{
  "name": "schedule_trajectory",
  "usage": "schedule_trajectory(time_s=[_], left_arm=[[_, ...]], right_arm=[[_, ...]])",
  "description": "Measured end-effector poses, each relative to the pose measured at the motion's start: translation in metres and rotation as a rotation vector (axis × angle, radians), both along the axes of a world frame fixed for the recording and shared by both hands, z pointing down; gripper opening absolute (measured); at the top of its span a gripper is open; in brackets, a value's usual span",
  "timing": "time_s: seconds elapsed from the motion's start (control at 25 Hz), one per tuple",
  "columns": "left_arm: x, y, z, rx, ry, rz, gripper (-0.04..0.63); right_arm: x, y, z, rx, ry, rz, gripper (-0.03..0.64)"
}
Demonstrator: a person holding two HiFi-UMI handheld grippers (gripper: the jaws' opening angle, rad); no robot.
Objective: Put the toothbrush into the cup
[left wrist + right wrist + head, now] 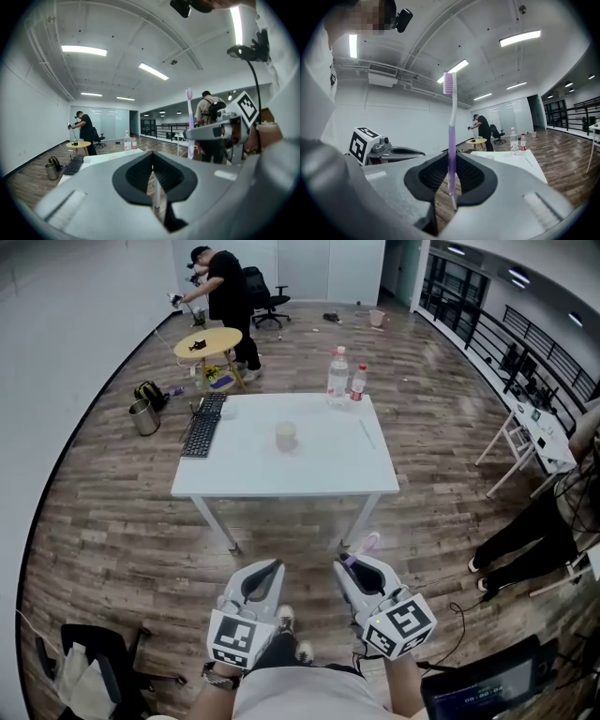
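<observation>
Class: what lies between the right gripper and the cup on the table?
Head view: only wooden floor and bare white tabletop separate the right gripper from the cup.

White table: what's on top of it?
On the white table stand a cup near the middle and a big bottle and a small bottle at the far edge. A keyboard lies along its left edge. The cup's walls hide its inside.

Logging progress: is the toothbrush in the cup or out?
Out: toothbrush clamped upright in the right tongs; cup apart on the table.
</observation>
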State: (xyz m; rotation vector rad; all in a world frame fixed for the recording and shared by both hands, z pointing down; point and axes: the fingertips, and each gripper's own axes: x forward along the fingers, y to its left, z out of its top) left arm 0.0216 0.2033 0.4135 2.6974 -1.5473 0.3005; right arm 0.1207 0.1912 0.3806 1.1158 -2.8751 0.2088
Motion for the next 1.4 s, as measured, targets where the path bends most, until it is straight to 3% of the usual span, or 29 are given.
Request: schedule_trajectory(time_s=[0.84,1.4], left_arm=[[-0.007,-0.073,0.007,-0.031,0.002,0.039,0.008],[-0.026,-0.123,0.012,-0.052,0.016,0.061,0.008]], right_arm=[[-0.021,-0.074,-0.001,-0.014,0.001,0.007,0.055],[-0.041,-0.121,0.018,-0.079,0.019,0.024,0.055]])
